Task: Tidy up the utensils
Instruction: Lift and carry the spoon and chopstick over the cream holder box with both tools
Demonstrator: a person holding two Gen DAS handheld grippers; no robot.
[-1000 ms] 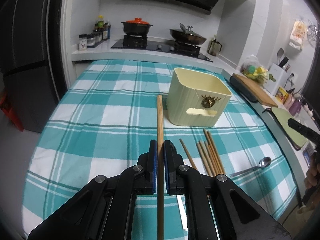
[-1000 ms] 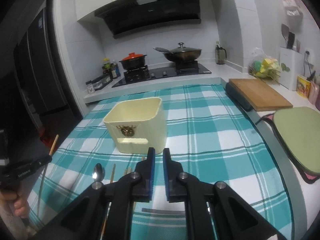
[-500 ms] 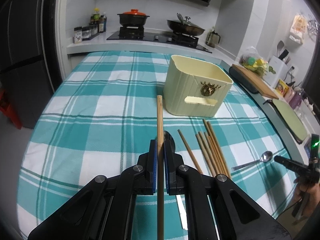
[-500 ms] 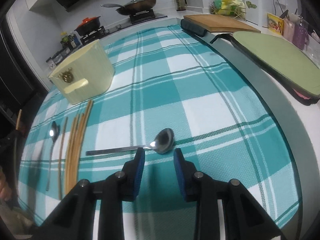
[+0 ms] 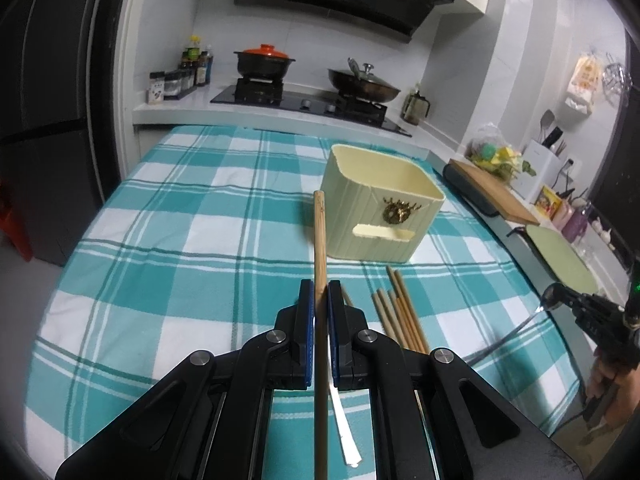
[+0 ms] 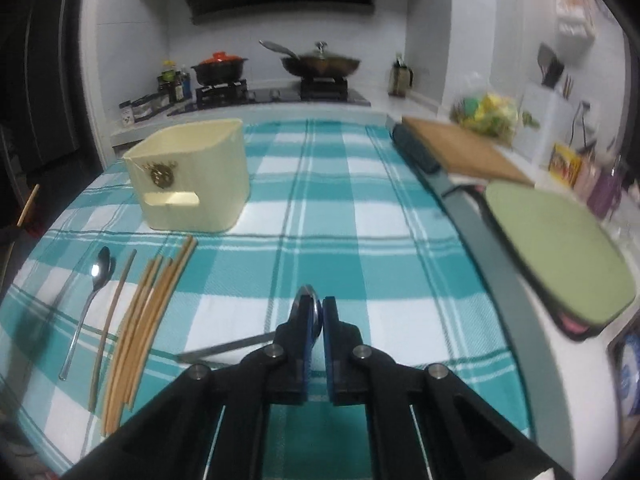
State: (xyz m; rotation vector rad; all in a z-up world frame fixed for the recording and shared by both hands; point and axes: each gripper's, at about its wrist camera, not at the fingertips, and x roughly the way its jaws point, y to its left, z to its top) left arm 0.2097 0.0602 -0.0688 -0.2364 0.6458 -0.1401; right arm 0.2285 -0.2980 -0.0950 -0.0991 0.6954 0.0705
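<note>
My left gripper (image 5: 320, 296) is shut on a wooden chopstick (image 5: 320, 240) that points toward the cream utensil holder (image 5: 380, 208). Several chopsticks (image 5: 400, 312) lie on the checked cloth to its right. My right gripper (image 6: 316, 312) is shut on the bowl of a metal spoon (image 6: 224, 348), whose handle sticks out to the left just above the cloth. The right wrist view also shows the holder (image 6: 192, 176), the chopstick bundle (image 6: 148, 312) and a second spoon (image 6: 90, 296) lying at the left.
A teal checked cloth (image 6: 360, 240) covers the table. A green mat (image 6: 560, 248) and a wooden cutting board (image 6: 464, 148) lie along the right counter. A stove with a pot (image 5: 264, 64) and a wok (image 5: 364, 84) stands behind.
My right gripper came down over the spoon, closed on its bowl and lifted it. My left gripper kept hold of the chopstick and shifted only slightly.
</note>
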